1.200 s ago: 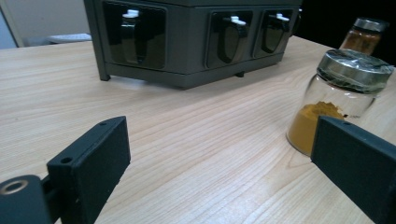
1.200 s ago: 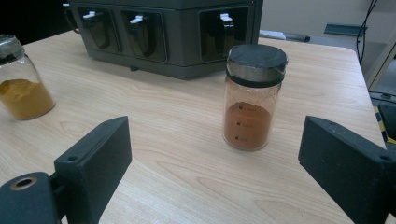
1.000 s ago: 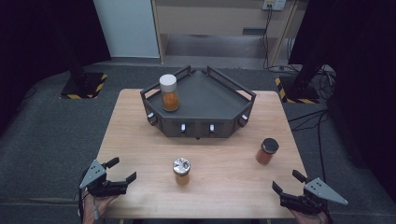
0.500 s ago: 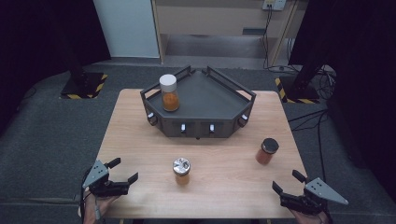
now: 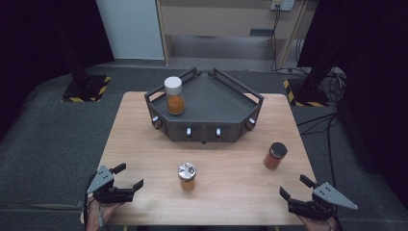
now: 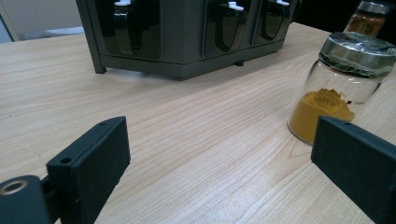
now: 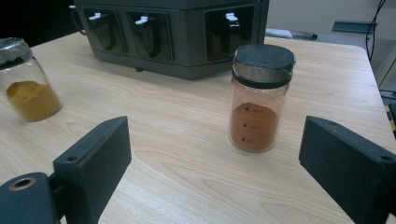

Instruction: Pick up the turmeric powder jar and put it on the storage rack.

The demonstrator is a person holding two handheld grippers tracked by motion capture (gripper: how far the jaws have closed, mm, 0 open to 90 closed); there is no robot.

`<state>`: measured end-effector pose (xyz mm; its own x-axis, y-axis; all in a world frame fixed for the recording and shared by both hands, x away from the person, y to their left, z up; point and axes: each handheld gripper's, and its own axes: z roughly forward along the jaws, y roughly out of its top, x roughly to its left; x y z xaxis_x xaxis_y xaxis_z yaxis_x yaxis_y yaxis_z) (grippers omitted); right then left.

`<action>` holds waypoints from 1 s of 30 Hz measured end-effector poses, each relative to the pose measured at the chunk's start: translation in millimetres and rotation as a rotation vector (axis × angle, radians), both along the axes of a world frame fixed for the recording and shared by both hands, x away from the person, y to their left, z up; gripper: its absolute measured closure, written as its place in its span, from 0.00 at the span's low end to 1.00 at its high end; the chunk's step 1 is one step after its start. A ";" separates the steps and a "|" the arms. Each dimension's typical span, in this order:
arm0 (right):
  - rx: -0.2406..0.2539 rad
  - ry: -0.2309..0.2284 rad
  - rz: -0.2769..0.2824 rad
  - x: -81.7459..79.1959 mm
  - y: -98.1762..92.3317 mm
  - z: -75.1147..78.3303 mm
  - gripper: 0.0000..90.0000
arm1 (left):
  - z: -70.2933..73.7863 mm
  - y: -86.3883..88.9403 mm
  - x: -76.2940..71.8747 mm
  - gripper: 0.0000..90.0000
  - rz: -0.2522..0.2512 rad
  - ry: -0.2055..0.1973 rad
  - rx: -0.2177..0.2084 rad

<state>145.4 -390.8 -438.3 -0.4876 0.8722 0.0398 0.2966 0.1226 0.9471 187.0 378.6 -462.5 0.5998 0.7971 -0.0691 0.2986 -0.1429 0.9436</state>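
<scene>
- Silver-lidded jar (image 5: 187, 176): upright, long axis vertical, near the front middle of the tabletop (image 5: 144, 139); part-filled with yellow powder; a small printed mark, too small to read.
- Black-lidded jar (image 5: 275, 156): upright, right of the first; holds red-brown powder; faint print, unreadable.
- White-lidded jar (image 5: 174, 95): upright on the dark rack (image 5: 226, 96), left side; orange contents.
- Left tool (image 5: 126, 178): jaws apart, holding nothing, at the front left corner.
- Right tool (image 5: 294, 186): jaws apart, holding nothing, at the front right corner.
</scene>
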 end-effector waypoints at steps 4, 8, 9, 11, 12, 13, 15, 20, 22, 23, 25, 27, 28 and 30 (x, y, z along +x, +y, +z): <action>0.006 0.009 0.013 2.3 0.4 3.0 0.11 | 0.0 -0.1 0.3 0.04 -0.002 0.000 0.000; -0.004 0.018 0.031 7.3 4.1 7.3 0.11 | 0.2 -0.6 1.8 0.04 -0.010 0.008 0.003; -0.004 0.023 0.041 9.7 5.6 8.4 0.11 | 0.4 -0.7 1.7 0.04 -0.011 0.008 0.004; -0.012 0.029 0.053 12.9 8.6 10.9 0.11 | 0.8 -0.8 1.4 0.04 -0.011 0.008 0.005; -0.008 0.030 0.060 14.4 8.9 11.6 0.11 | 0.7 -0.8 1.5 0.04 -0.011 0.007 0.007; -0.008 0.033 0.070 16.3 9.5 13.0 0.12 | 0.3 -0.7 1.7 0.04 -0.011 0.007 0.005; -0.016 0.037 0.080 20.1 12.3 17.2 0.12 | 0.3 -0.7 1.9 0.04 -0.012 0.009 0.005; -0.008 0.027 0.119 29.1 15.5 25.9 0.12 | 0.9 -1.5 2.5 0.04 -0.017 0.012 0.013; -0.014 0.025 0.131 32.4 18.1 29.0 0.12 | 1.1 -1.6 2.5 0.04 -0.018 0.011 0.016; -0.011 0.025 0.142 34.6 19.1 30.6 0.12 | 1.1 -1.5 2.2 0.04 -0.017 0.010 0.014; -0.015 0.022 0.161 38.3 22.5 34.4 0.12 | 0.2 -0.5 2.2 0.04 -0.015 0.009 0.005; -0.009 0.021 0.180 42.7 25.4 37.3 0.12 | 0.4 -0.3 2.3 0.04 -0.014 0.011 0.007; -0.002 0.025 0.189 45.0 25.9 38.2 0.12 | 0.3 -0.2 2.2 0.04 -0.014 0.010 0.005; -0.001 0.028 0.205 49.2 29.6 40.9 0.12 | 0.4 -0.3 2.2 0.04 -0.014 0.010 0.005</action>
<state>194.6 -361.2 -397.4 -0.6537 0.7548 0.0552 0.2917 0.1839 0.9387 189.2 378.4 -462.1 0.6103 0.7890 -0.0711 0.3063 -0.1522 0.9397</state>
